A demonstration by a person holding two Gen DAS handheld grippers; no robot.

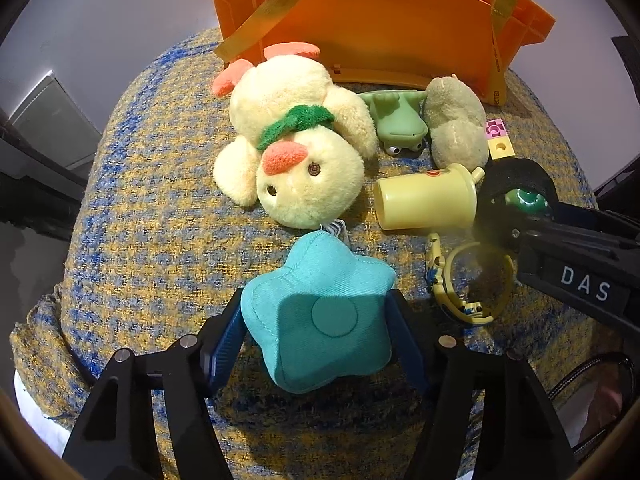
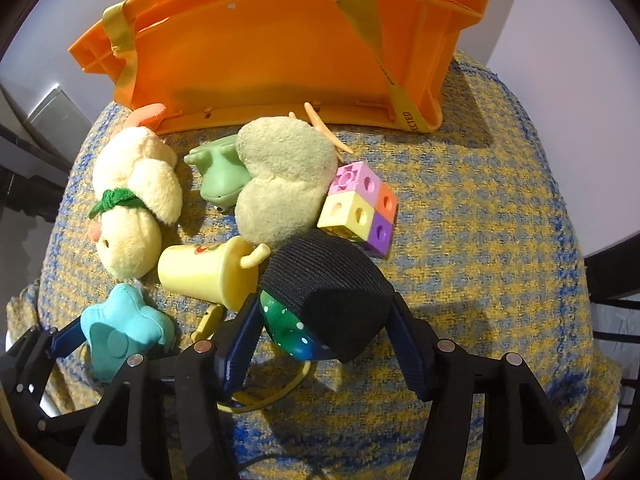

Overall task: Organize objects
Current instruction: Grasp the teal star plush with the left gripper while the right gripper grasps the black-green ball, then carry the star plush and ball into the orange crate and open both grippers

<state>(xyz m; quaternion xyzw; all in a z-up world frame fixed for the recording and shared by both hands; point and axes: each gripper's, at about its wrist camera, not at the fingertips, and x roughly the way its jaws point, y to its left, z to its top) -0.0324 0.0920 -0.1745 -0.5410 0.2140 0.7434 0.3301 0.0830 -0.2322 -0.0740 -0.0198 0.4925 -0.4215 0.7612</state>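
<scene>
While the left gripper is clamping the teal star-shaped plush cushion, the right gripper is squeezing the black ribbed fabric pouch. Both are lying near the blue-and-yellow woven cloth's front edge.

Crate stands at the cloth's far edge. Before it, left to right: plush chick, toy frog, plush heart, block cluster. Toy cup lies nearer; plush star nearest left.

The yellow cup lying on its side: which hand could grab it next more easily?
Probably neither yet: both are busy. The left gripper pinches the teal star, the right gripper a black-wrapped green toy. Once freed, the right sits closer, beside the cup.
</scene>
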